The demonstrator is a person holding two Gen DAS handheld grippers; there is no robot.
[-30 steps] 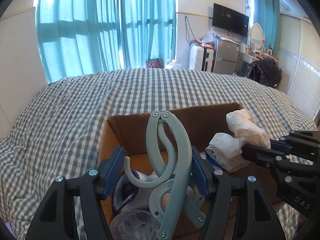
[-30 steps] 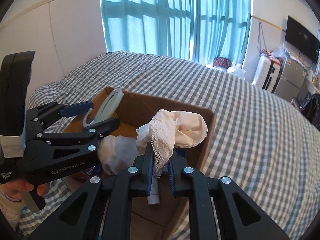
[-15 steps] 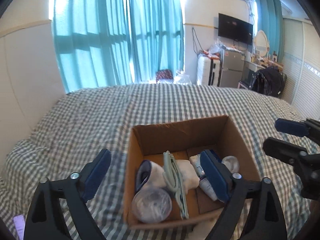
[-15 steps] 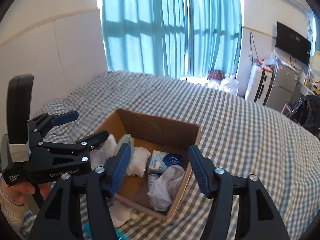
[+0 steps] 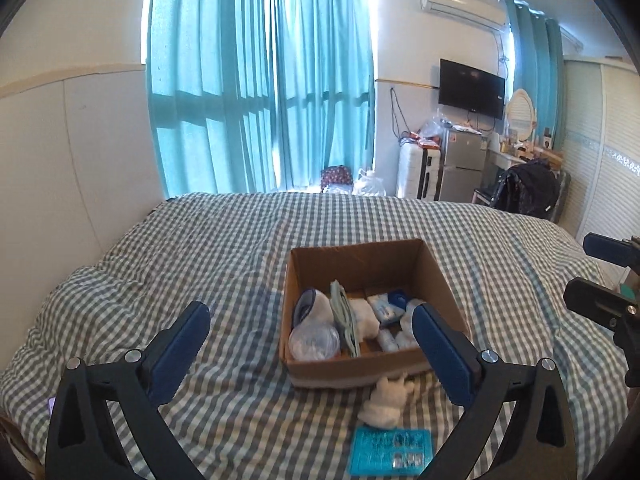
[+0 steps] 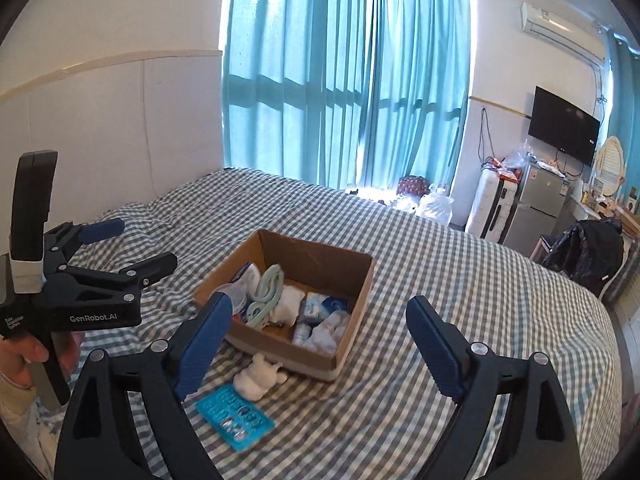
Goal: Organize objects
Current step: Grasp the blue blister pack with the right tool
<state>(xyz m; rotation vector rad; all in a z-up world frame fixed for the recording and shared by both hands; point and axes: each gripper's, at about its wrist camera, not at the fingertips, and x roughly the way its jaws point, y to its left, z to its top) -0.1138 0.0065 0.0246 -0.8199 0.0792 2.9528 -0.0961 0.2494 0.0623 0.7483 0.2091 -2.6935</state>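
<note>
Checked bedspread [image 5: 224, 248] is seen under cardboard box [image 5: 356, 368]; left gripper [image 5: 316, 344] and right gripper [image 6: 320, 332] opening, nothing held

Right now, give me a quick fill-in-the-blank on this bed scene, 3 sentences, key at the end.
1. The cardboard box sits on a ____ bedspread.
2. The white cloth bundle lies ____ the box, on the bed.
3. Next to that bundle lies a flat ____ packet.

Missing words: checked; outside; blue

Matt brown cardboard box [image 5: 362, 368] sits on soft checked cloth bedcover [image 5: 224, 248].
</note>
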